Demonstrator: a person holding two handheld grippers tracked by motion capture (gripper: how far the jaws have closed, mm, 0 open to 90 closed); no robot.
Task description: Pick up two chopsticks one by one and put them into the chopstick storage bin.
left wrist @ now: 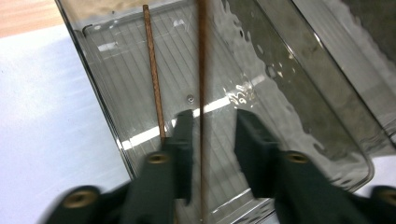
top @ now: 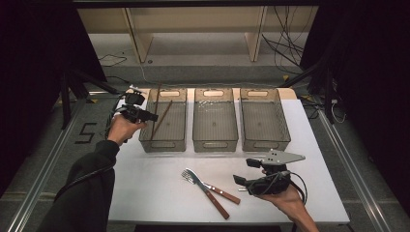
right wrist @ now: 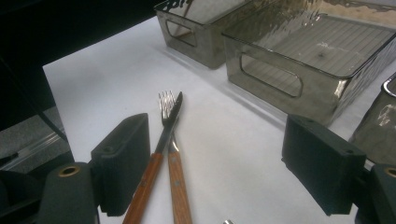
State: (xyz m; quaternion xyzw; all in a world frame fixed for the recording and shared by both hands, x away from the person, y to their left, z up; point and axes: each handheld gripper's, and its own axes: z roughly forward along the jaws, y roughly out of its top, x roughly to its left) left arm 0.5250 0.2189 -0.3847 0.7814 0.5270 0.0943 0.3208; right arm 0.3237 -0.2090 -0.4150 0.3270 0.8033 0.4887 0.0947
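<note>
Left gripper (top: 153, 116), frame left, jaws parted, pads clear of the thin brown wooden chopstick (left wrist: 201, 93) between them, over the smoky ribbed plastic bin (top: 146, 139); a second chopstick (left wrist: 153, 70) lies inside. Right gripper (top: 242, 170), lower right, gapes empty

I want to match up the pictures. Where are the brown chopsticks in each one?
High view: the chopsticks lean in the left bin, beside the left gripper.
Left gripper view: two thin sticks run down the picture; one passes between the jaws.
Right gripper view: blurry at the top, I cannot tell.
Shared landmark: that smoky left bin.
</note>
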